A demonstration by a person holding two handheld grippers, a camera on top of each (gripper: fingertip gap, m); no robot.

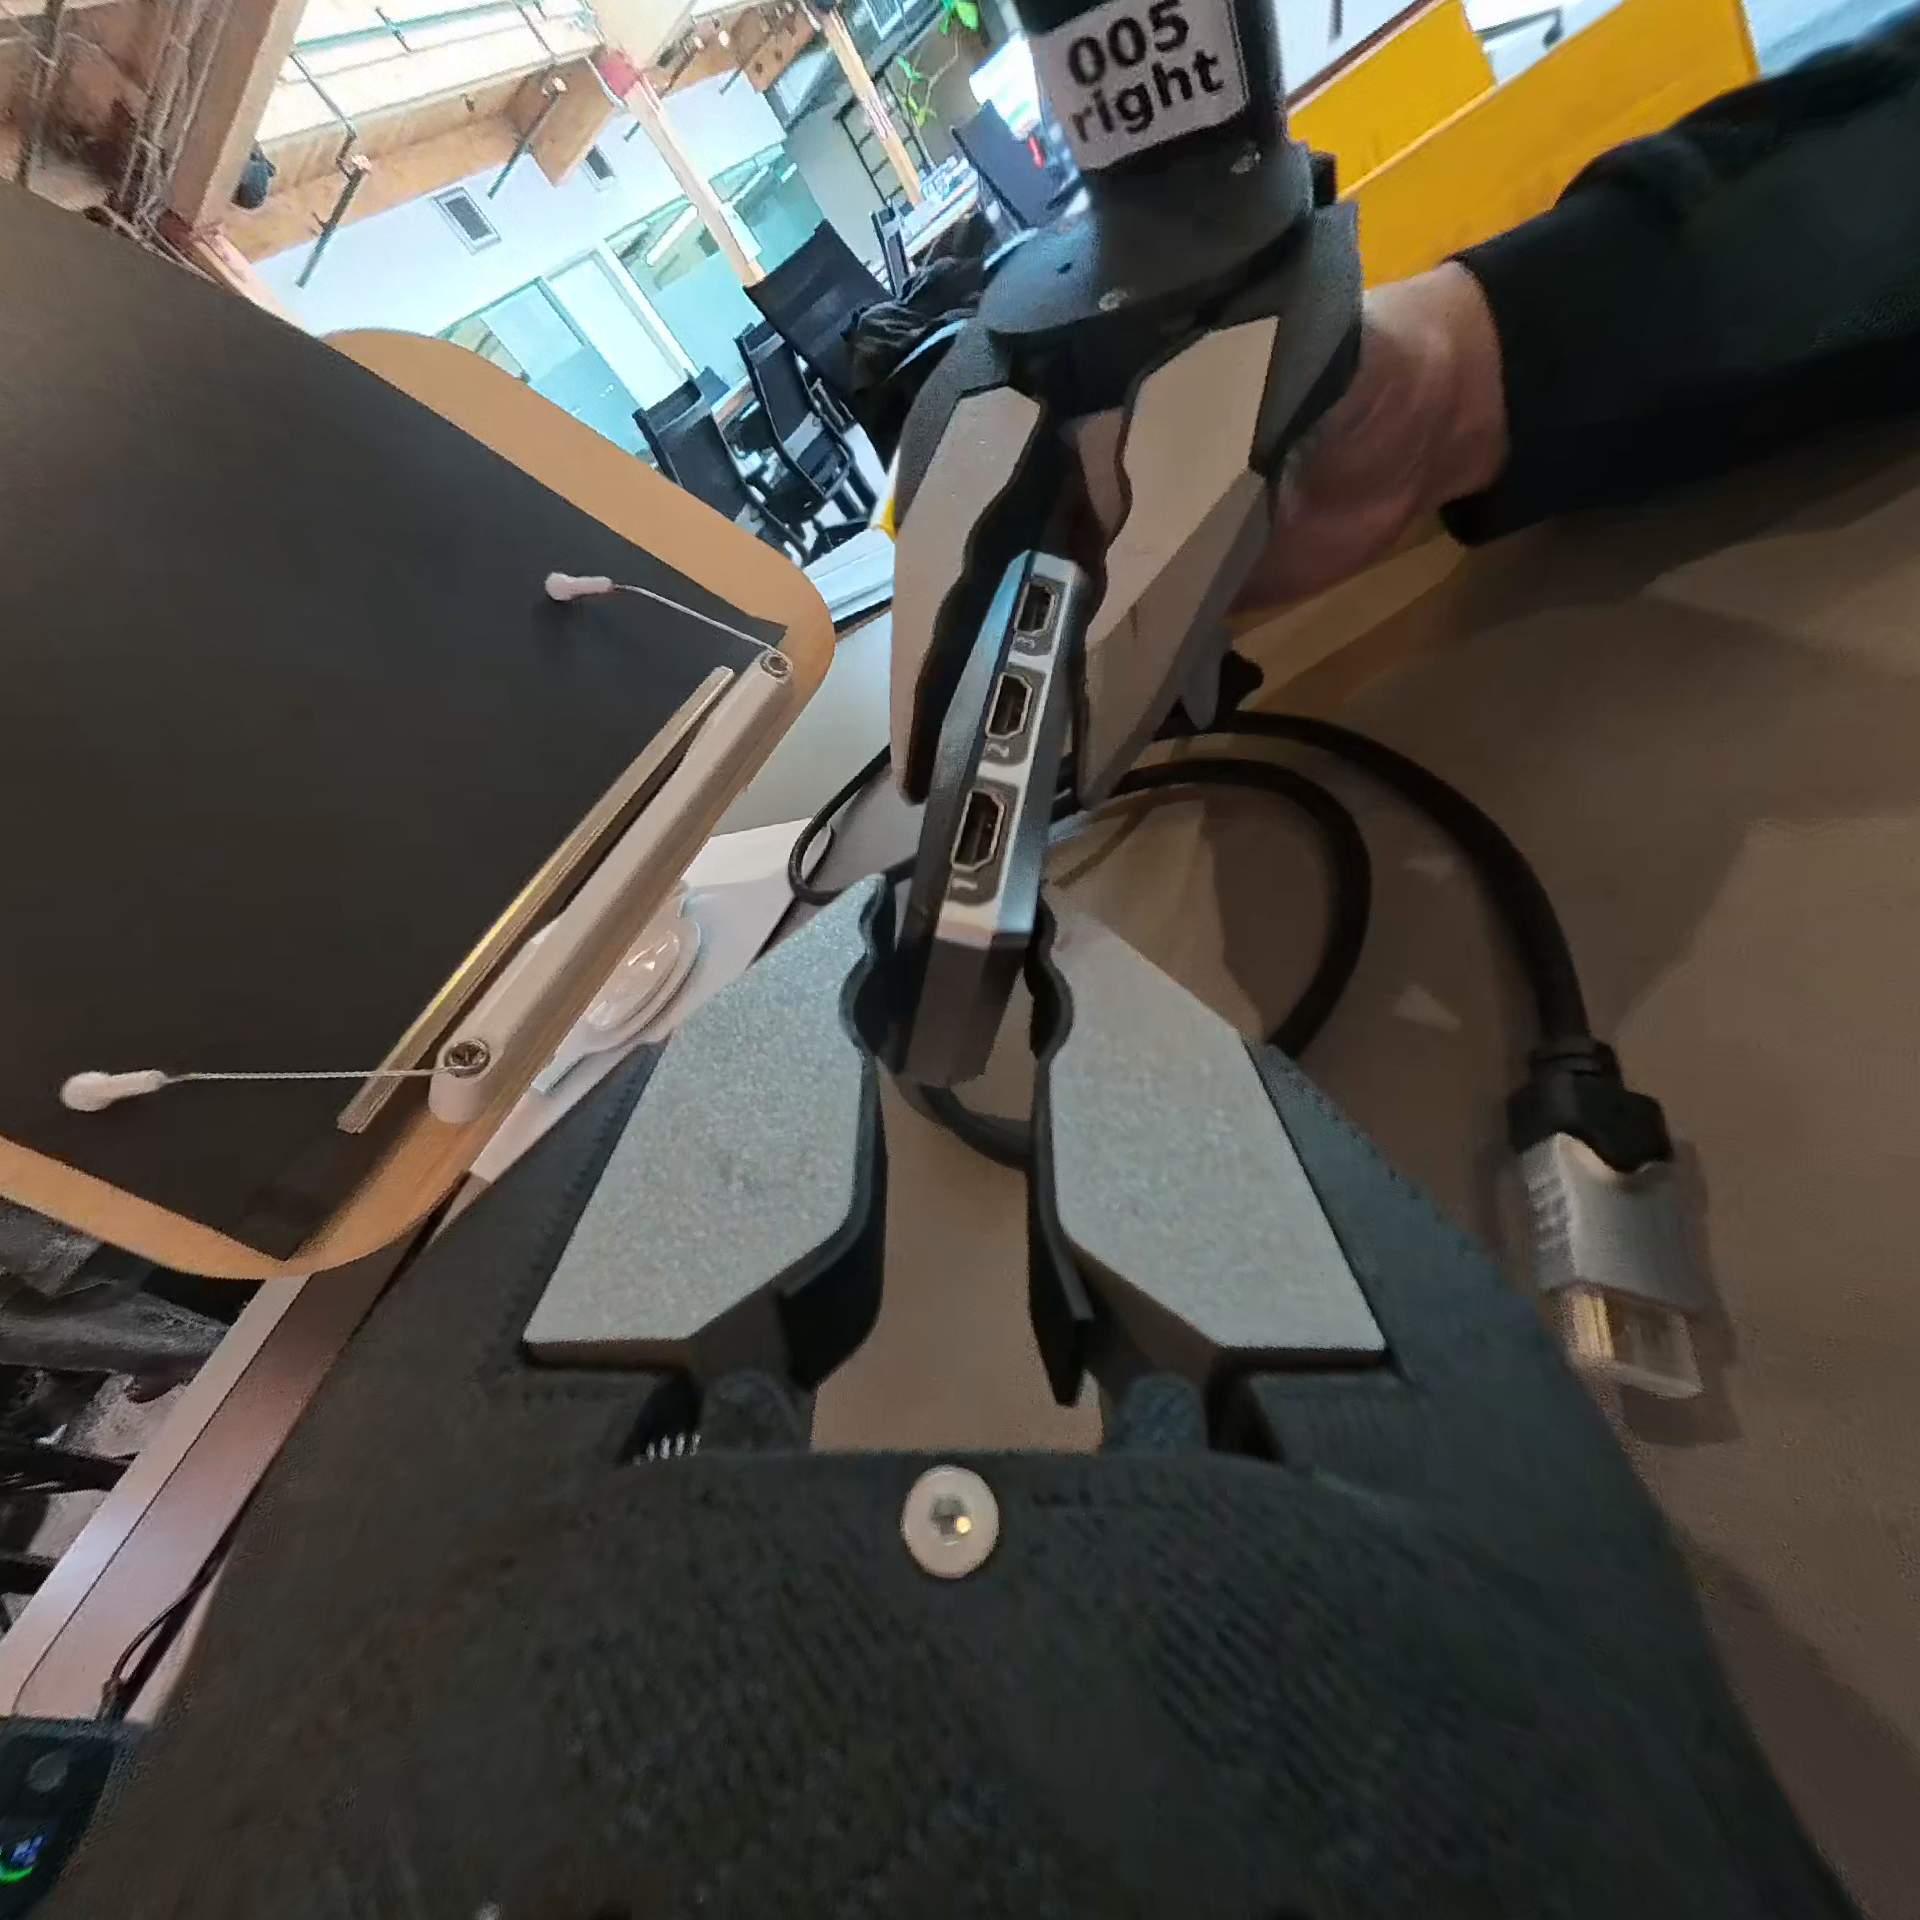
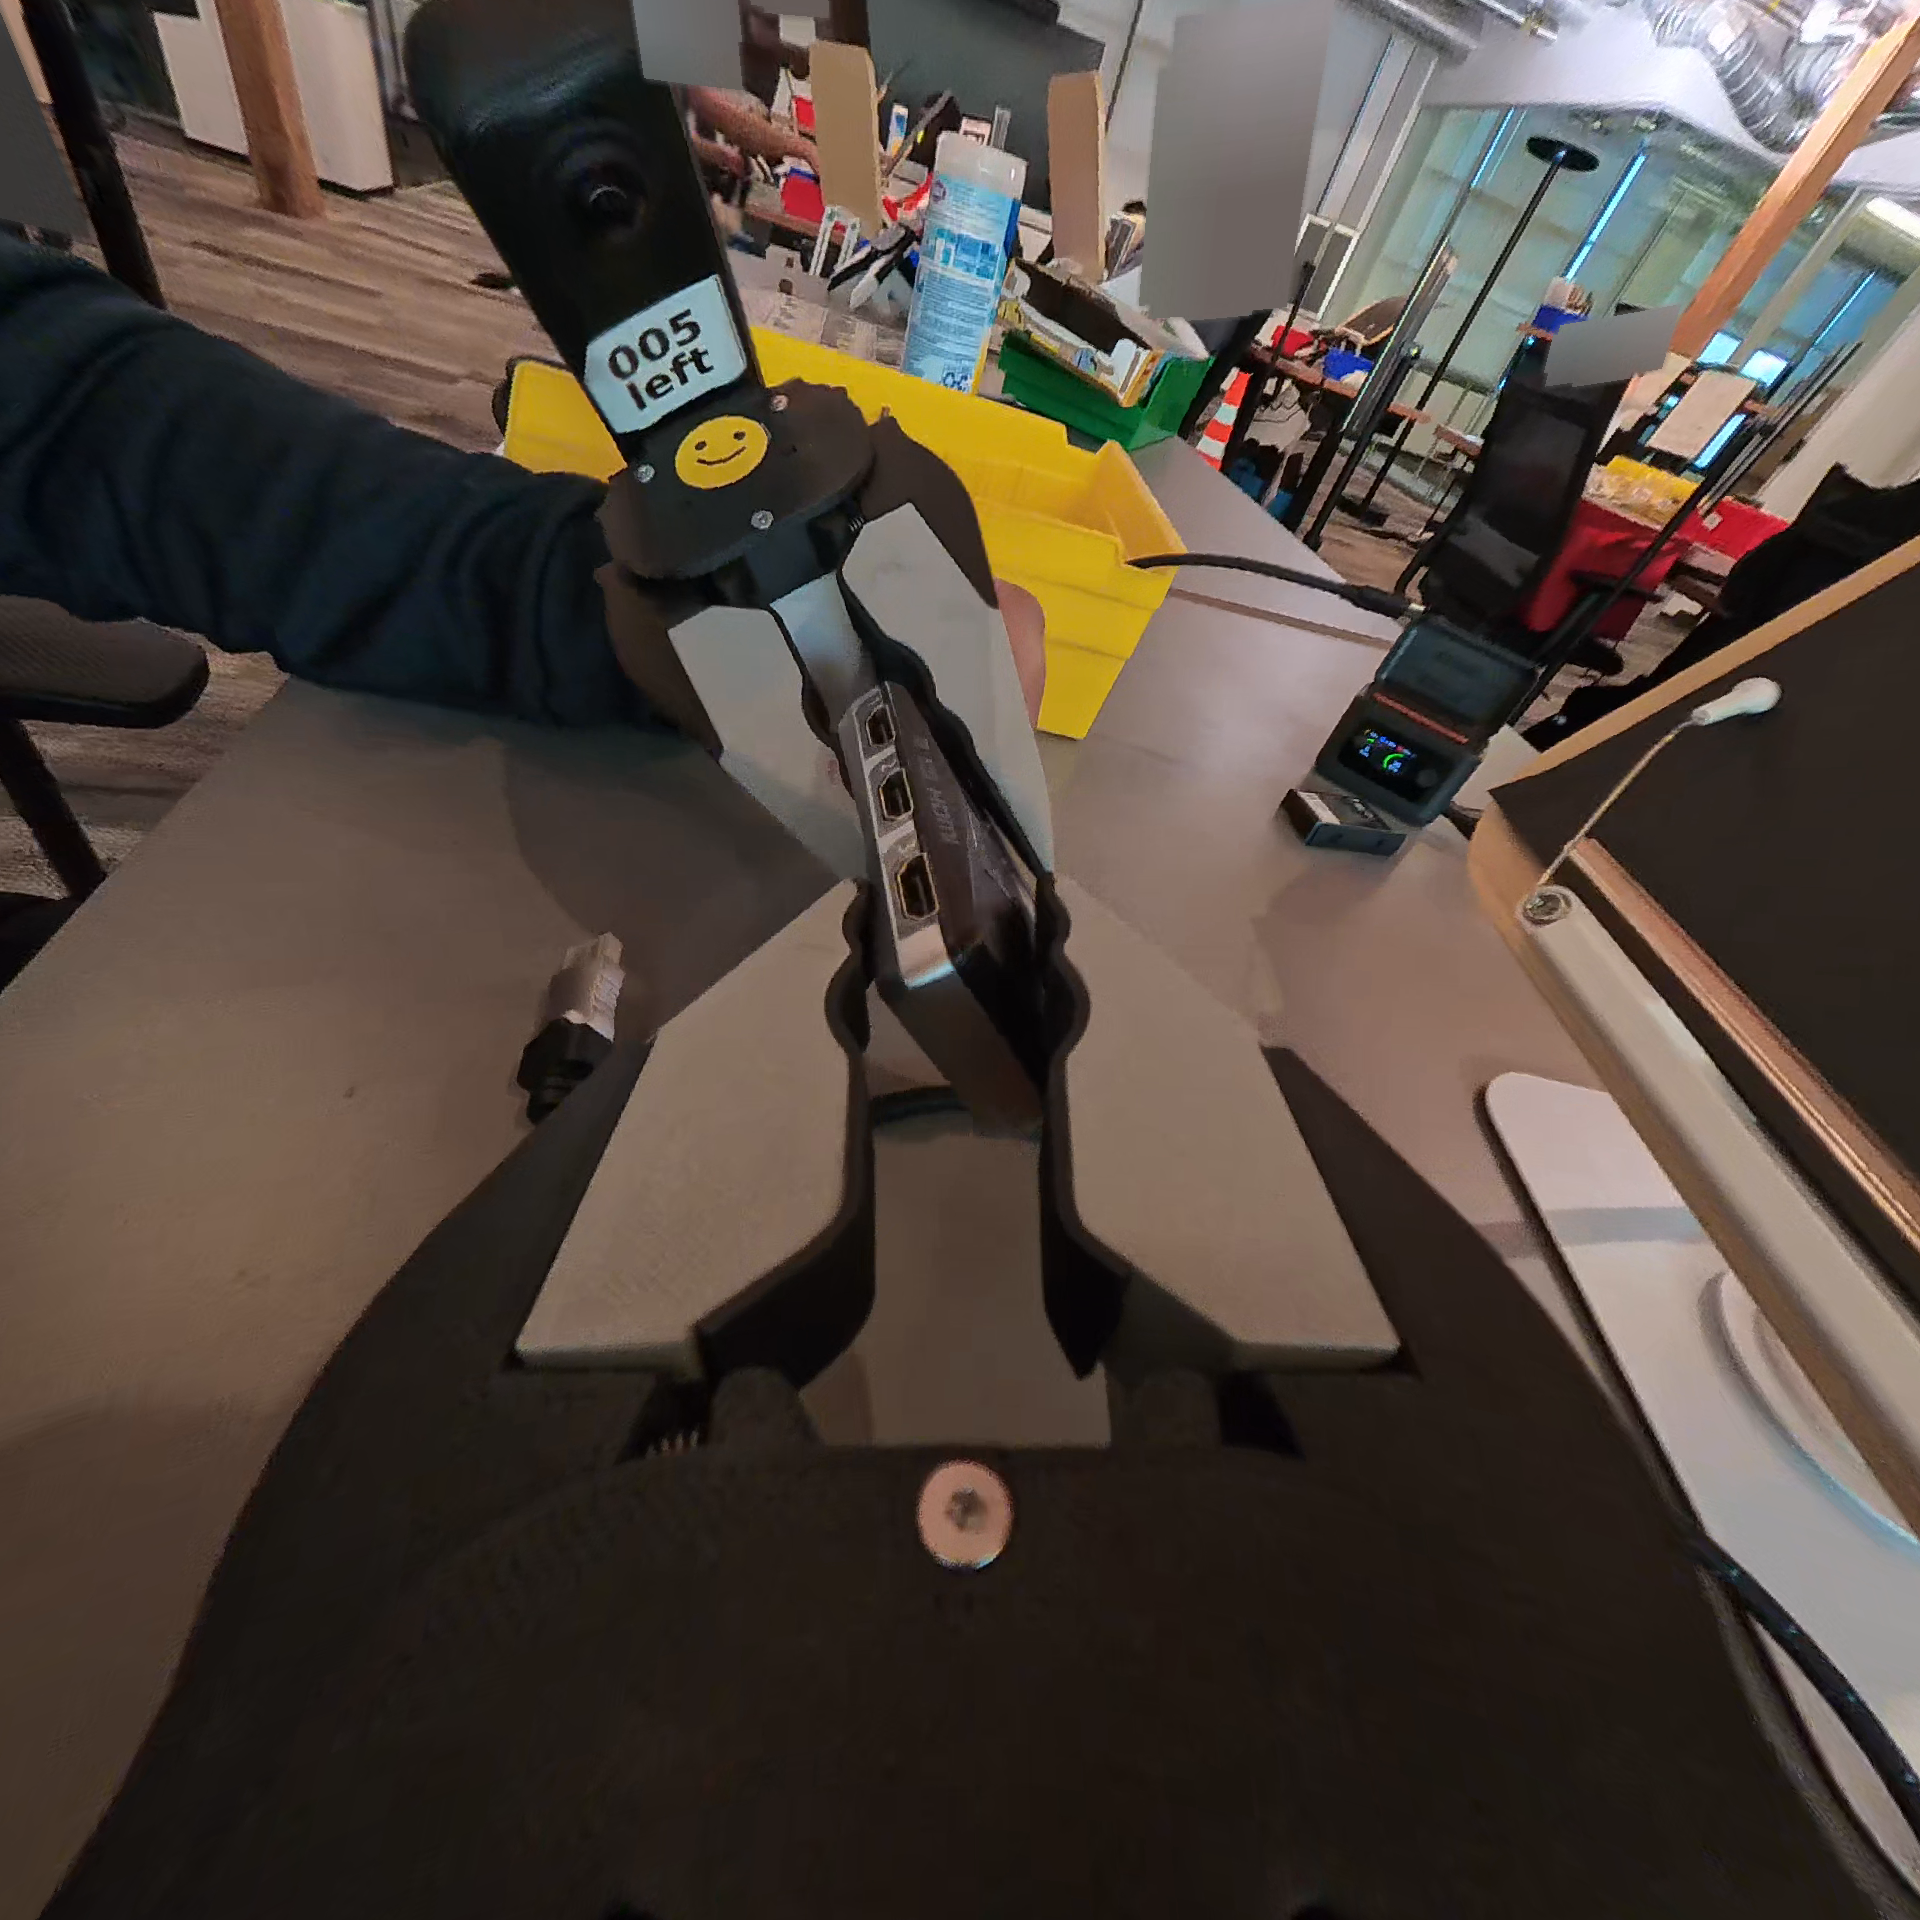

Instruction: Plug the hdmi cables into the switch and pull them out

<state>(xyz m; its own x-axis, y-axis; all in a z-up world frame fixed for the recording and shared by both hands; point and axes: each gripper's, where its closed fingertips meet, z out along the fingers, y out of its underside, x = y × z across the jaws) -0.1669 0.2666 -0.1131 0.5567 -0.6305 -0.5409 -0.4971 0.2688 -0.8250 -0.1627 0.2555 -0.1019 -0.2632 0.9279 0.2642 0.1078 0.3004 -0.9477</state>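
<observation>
Above grey table (image 1: 1714, 727): slim three-port switch (image 1: 982, 831).

It was an open-plan office turned workshop: black chairs (image 1: 800, 457) at long tables, glass partitions (image 2: 1475, 208), and cluttered parts bins (image 2: 1039, 488) (yellow, green).

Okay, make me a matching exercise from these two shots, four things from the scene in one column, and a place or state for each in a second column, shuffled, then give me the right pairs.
Things
1. HDMI switch
2. loose HDMI plug
3. yellow bin
4. the switch's three ports

Places or states
A. lying on the table, plugged into nothing
B. all empty
C. gripped at opposite ends by the left gripper and the right gripper
D. standing on the table behind the left gripper, in the right wrist view

Pairs: 1-C, 2-A, 3-D, 4-B
</observation>
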